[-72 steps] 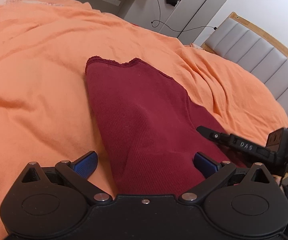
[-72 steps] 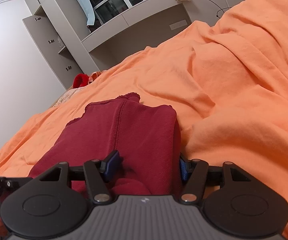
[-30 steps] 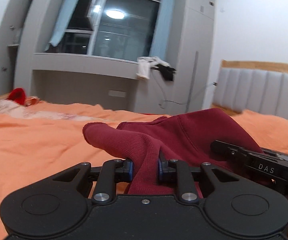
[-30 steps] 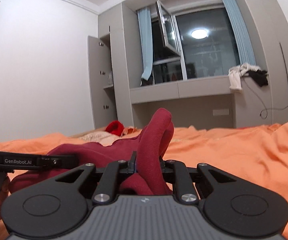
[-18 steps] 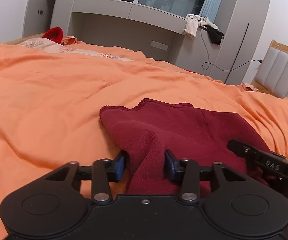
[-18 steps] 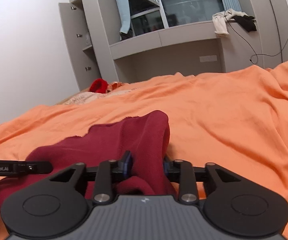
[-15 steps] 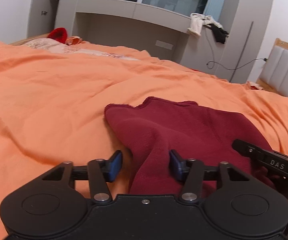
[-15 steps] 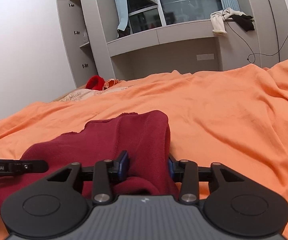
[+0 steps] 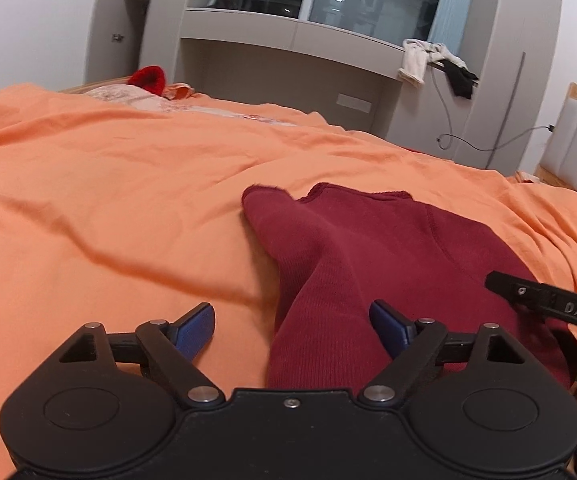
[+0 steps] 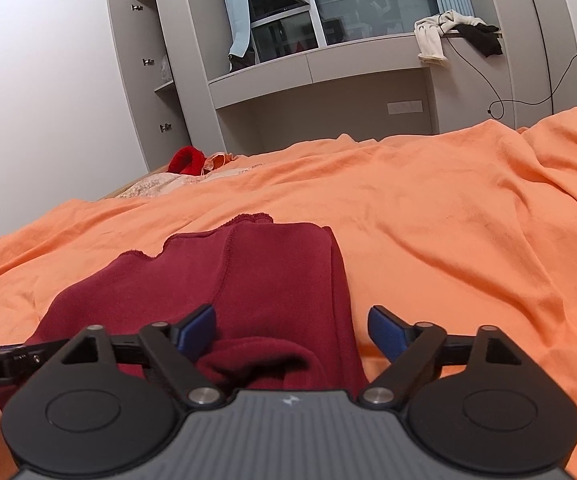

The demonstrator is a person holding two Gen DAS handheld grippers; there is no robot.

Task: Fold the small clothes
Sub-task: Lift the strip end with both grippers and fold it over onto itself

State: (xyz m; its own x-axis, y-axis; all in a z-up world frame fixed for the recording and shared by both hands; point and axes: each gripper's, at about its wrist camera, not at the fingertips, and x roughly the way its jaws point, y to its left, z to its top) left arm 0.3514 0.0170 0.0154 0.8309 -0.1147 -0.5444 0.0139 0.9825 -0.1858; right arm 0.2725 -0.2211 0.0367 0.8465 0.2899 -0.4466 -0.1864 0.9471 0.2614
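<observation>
Garment: a dark red knit garment [image 9: 372, 264] lay folded over on the orange bedspread [image 9: 88, 208], close in front of both tools; which kind of small garment it was could not be told.
Position: its near end ran under and between the fingers of both grippers, its far scalloped hem pointed toward the grey wall unit [image 9: 288, 60].
Left gripper: the left gripper [image 9: 292, 326] had its jaws opening, the blue pads apart; a raised ridge of the cloth stood between them, close to the right pad, with no pinch visible.
Right gripper: the right gripper [image 10: 290, 328] likewise had its jaws opening; a bunched roll of the cloth and the folded edge sat between the pads, not squeezed.
Weight: judged light, since the fabric was thin and draped over itself.
Stiffness: soft and limp, ribbed knit; it would sag and buckle wherever it was not supported.
Surface: the knit looked grippy rather than slick, and likely to drag on the bedspread and pull wrinkles into it.
Fragility: not fragile; the risk was only a crooked or loosened fold.
Where to hold: probably the two near corners, or the seam-backed folded edge [image 10: 338, 280], pinching all layers together.
</observation>
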